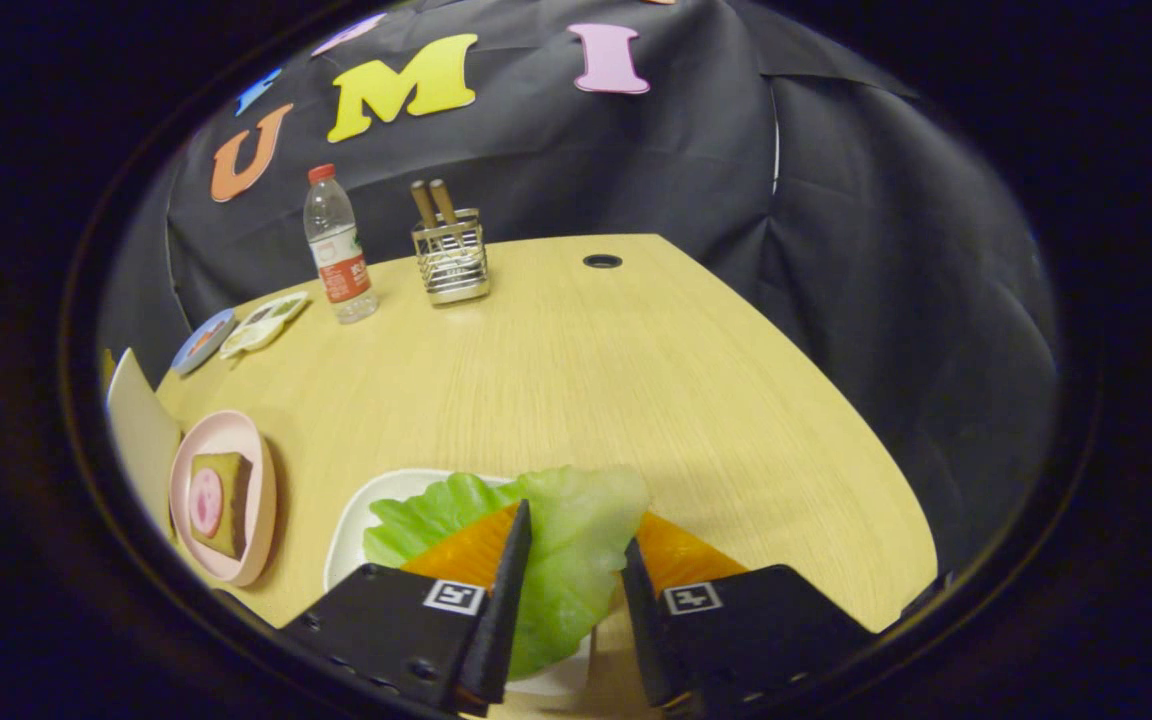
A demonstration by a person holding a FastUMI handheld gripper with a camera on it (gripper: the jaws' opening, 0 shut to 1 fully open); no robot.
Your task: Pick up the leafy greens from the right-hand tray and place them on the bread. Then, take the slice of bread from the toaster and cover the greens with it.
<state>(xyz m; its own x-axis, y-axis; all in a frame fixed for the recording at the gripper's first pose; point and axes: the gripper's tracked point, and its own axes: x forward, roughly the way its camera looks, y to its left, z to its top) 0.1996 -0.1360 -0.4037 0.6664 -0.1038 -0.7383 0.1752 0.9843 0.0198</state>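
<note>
On the wooden table (576, 380): your scene is sitting, booth wall behind.
White tray (361, 520): lying just ahead of your fingers, carrying orange slices (471, 550).
Lettuce leaf (566, 540): lying over the tray, running between your fingers.
Pink plate (236, 440): holding the bread (221, 490), well left.
Gripper (576, 560): you are holding its jaws spread, flanking the leaf, not visibly pinching.

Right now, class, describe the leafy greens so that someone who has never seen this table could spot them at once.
Start at the wooden table and find the white tray near its front edge. The leafy greens lie there, between the open gripper fingers, over orange pieces. They are the one pale green, crinkled leaf; the pink plate beside them holds bread.
</note>
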